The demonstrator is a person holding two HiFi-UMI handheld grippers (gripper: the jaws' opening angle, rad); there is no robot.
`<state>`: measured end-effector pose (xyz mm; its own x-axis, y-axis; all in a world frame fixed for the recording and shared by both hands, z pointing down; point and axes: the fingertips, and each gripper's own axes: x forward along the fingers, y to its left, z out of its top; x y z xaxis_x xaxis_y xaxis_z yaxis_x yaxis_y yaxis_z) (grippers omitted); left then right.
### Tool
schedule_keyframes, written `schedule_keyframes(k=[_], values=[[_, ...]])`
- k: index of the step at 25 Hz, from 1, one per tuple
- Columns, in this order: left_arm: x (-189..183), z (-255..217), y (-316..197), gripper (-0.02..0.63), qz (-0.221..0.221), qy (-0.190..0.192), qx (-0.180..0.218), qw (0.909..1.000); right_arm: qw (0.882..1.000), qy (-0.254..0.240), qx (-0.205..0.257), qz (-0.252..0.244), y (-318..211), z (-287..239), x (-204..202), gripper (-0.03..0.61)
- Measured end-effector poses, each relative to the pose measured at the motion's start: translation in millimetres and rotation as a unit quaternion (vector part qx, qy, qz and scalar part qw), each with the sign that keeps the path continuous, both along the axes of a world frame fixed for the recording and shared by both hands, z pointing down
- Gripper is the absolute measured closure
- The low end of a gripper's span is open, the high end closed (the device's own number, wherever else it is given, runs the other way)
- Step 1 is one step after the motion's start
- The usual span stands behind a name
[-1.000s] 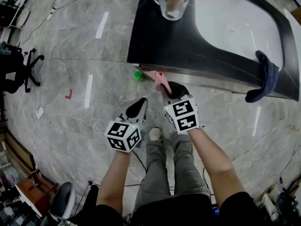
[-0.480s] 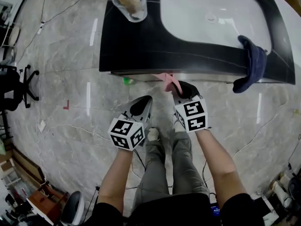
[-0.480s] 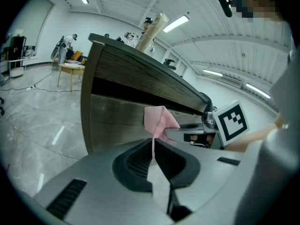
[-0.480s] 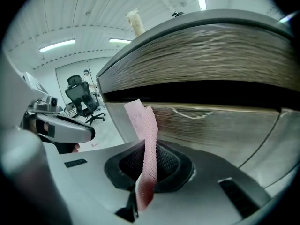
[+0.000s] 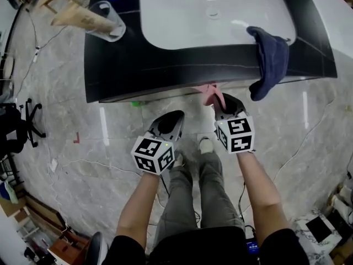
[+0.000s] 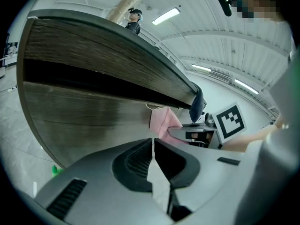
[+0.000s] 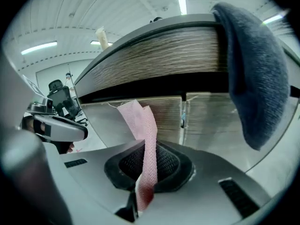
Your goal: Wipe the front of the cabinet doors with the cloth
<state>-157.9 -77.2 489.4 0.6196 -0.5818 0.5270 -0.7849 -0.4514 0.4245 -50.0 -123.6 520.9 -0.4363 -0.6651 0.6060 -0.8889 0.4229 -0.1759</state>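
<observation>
Pink cloth point(image 7: 142, 122) clamped in right gripper point(image 7: 146, 170)

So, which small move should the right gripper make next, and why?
Probably ease the right gripper forward until the pink cloth presses flat on the cabinet door. The gripper is shut on the cloth, whose free end stands up before the door; I cannot confirm contact.

No words, brands or numbers can be read anywhere. The only signs are black-and-white square code patterns, without letters, on the faces of the left cube point(image 5: 153, 154) and the right cube point(image 5: 237, 134).
</observation>
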Motion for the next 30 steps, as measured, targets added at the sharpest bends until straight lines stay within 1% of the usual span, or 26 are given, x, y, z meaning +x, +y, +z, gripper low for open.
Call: schedule_keyframes(k=[4, 8, 10, 13, 17, 20, 26, 30], values=[[29, 5, -4, 0.594, 0.026, 0.004, -0.002, 0.9997, 1.0, 0.001, -0.002, 0.017, 2, 3, 24, 0.537], [52, 8, -12, 0.594, 0.049, 0.01, 0.006, 0.9987, 1.0, 0.004, -0.003, 0.023, 9, 3, 35, 0.537], [59, 4, -12, 0.592, 0.055, 0.025, 0.013, 0.9981, 1.0, 0.0, 0.003, 0.017, 16, -3, 32, 0.537], [55, -2, -3, 0.594, 0.047, 0.052, 0.01, 0.9975, 1.0, -0.008, 0.017, -0.019, 36, -14, 13, 0.537], [32, -1, 9, 0.603, 0.031, 0.061, -0.003, 0.9977, 0.997, -0.006, 0.023, -0.072, 60, -16, -23, 0.537], [5, -3, 17, 0.603, 0.015, 0.061, -0.001, 0.998, 0.995, -0.011, 0.017, -0.1, 68, -10, -54, 0.537], [-64, 16, 36, 0.603, -0.033, 0.029, 0.0, 0.999, 0.988, -0.016, 0.001, -0.157, 79, 16, -123, 0.537], [-105, 26, 49, 0.603, -0.065, 0.019, -0.002, 0.9977, 0.98, -0.008, -0.001, -0.198, 80, 29, -167, 0.537]])
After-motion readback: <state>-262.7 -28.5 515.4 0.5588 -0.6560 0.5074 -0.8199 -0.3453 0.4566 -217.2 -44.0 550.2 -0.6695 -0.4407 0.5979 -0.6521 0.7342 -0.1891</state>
